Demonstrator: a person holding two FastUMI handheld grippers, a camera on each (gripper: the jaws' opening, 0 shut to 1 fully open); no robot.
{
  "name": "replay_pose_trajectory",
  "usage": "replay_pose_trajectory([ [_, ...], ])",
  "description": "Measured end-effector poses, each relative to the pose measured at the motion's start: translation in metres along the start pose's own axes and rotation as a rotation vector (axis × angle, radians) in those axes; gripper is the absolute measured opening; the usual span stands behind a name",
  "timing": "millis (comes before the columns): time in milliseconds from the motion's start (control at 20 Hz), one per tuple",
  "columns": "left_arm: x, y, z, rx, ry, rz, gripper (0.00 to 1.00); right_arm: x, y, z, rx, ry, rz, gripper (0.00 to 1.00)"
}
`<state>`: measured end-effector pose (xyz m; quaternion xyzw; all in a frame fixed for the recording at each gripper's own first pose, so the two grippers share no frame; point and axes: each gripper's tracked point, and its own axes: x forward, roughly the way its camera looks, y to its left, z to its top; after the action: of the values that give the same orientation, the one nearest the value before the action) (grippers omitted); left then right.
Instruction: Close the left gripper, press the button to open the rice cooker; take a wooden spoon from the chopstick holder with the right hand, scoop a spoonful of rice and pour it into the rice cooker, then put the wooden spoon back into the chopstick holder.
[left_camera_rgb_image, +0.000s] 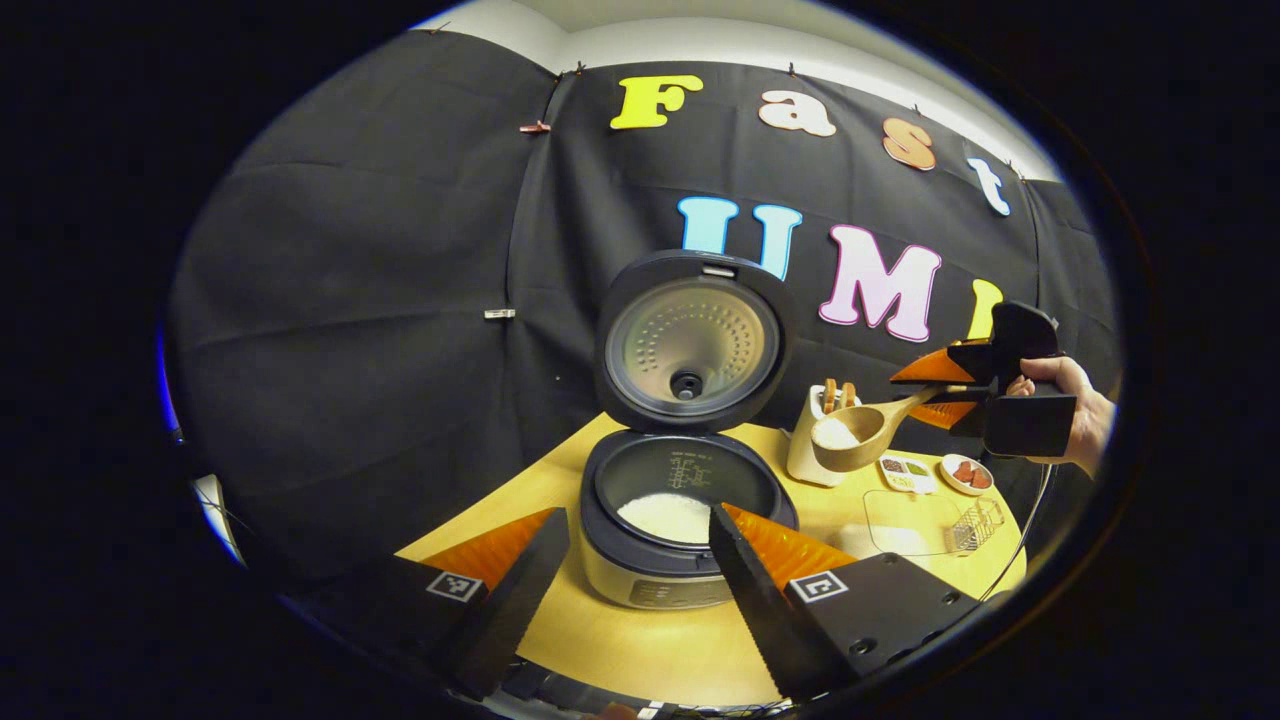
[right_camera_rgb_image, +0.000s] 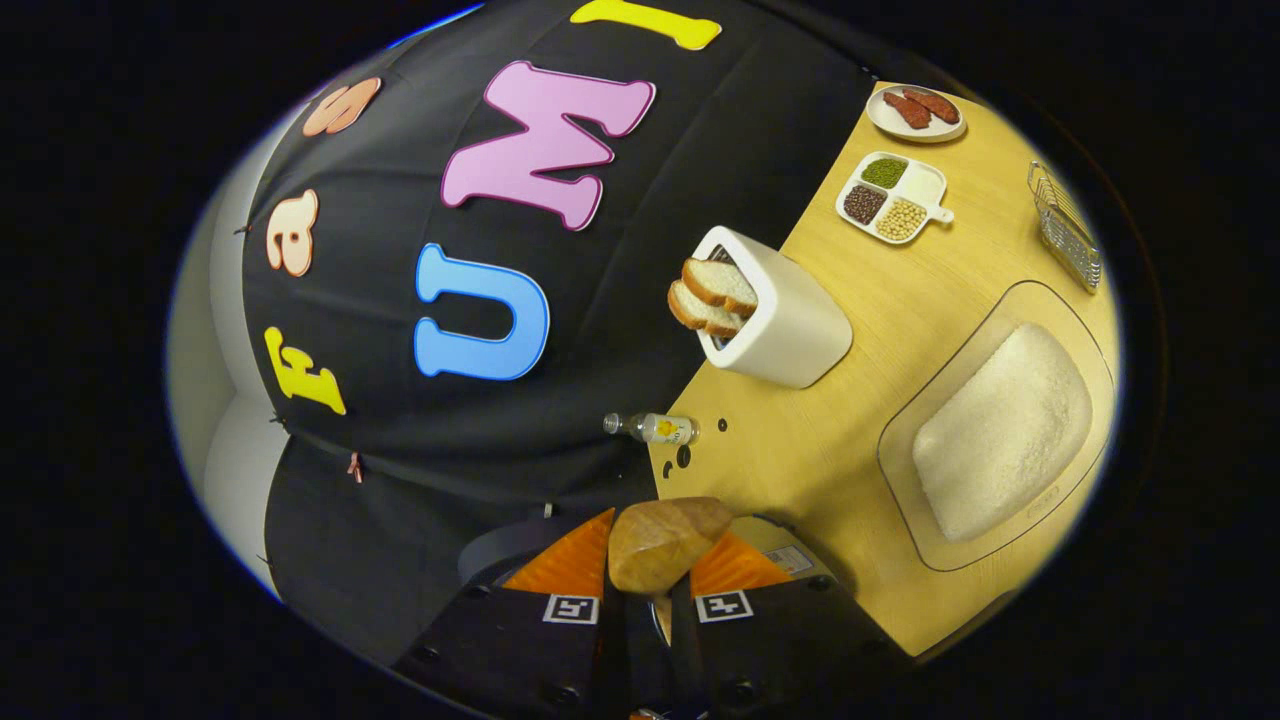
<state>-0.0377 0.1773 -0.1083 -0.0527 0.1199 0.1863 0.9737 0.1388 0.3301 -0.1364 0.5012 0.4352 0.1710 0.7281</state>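
Spoonful of rice in transit to the open rice cooker (left_camera_rgb_image: 680, 500).
Right gripper (left_camera_rgb_image: 960, 392), clamped on the wooden spoon (left_camera_rgb_image: 865, 430), holds it beside the chopstick holder (left_camera_rgb_image: 815, 440); left gripper (left_camera_rgb_image: 640, 580) stands apart. Next: carry over the pot, then tip.

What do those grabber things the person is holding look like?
Each is a black, boxy tool with two long fingers. The left gripper has saw-toothed finger edges and a small square black-and-white marker at each finger's base. The right gripper carries the same square markers; in the left gripper view, a bare hand holds it and a thin cable hangs below.
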Motion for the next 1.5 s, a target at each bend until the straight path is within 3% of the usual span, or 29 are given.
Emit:
replay_pose_trajectory([
  [250, 0.008, 0.025, 0.005, -0.034, -0.001, 0.034, 0.96, 0.03, 0.027, -0.043, -0.127, 0.064, 0.036, 0.21],
  [650, 0.018, 0.068, -0.002, -0.053, 0.023, 0.1, 0.92, 0.074, 0.043, -0.09, -0.54, 0.049, 0.054, 0.21],
  [900, 0.018, 0.079, -0.004, -0.064, 0.03, 0.115, 0.96, 0.087, 0.04, -0.122, -0.804, 0.046, 0.077, 0.2],
  [1200, 0.017, 0.089, -0.01, -0.069, 0.046, 0.133, 0.96, 0.088, 0.042, -0.156, -1.134, 0.055, 0.158, 0.21],
  [1300, 0.014, 0.089, -0.016, -0.071, 0.061, 0.137, 0.92, 0.083, 0.046, -0.169, -1.244, 0.062, 0.213, 0.2],
  [1350, 0.014, 0.091, -0.016, -0.071, 0.059, 0.14, 0.96, 0.08, 0.047, -0.177, -1.312, 0.067, 0.242, 0.2],
  [1500, 0.011, 0.093, -0.022, -0.074, 0.066, 0.144, 0.96, 0.076, 0.041, -0.196, -1.449, 0.099, 0.29, 0.2],
])
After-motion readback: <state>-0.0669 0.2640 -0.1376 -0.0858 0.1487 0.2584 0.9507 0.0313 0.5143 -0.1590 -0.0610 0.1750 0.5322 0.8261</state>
